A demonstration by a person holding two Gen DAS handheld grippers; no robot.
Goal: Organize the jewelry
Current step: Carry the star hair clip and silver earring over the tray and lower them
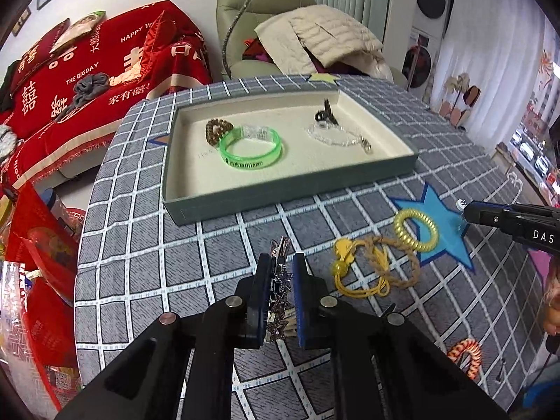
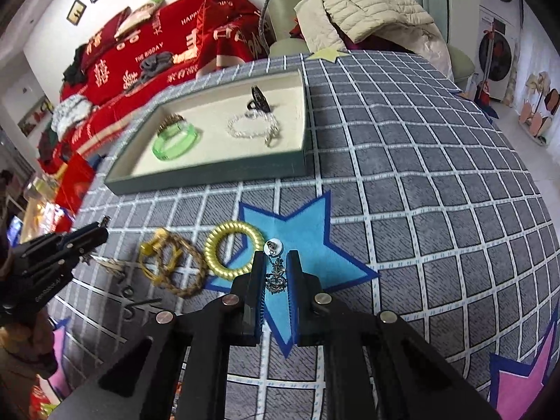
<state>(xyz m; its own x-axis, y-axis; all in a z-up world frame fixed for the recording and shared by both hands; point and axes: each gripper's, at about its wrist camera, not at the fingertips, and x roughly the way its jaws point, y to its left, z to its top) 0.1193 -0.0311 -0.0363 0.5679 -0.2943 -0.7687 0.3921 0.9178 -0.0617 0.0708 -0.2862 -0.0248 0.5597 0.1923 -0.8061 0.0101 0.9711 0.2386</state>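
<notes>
My left gripper [image 1: 282, 262] is shut on a sparkly star hair clip [image 1: 278, 280], its metal tip sticking out past the fingers. My right gripper [image 2: 275, 262] is shut on a small anchor pendant [image 2: 276, 276] with a white button top, held over a blue star patch [image 2: 301, 238]. A green-walled tray [image 1: 280, 192] with a cream lining holds a green bangle [image 1: 252, 150], a brown beaded bracelet [image 1: 217, 129], a clear bead bracelet [image 1: 336, 136] and a dark ring [image 1: 323, 113]. On the cloth lie a yellow coil hair tie [image 2: 232, 250] and a braided cord with yellow charms [image 2: 171, 266].
The round table wears a grey checked cloth [image 1: 140, 245]. An orange coil tie [image 1: 465, 353] lies near the right edge in the left wrist view. Small dark hooks [image 2: 131, 301] rest near the left gripper [image 2: 101, 234]. A red sofa [image 1: 87, 80] and a green armchair [image 1: 266, 10] stand behind.
</notes>
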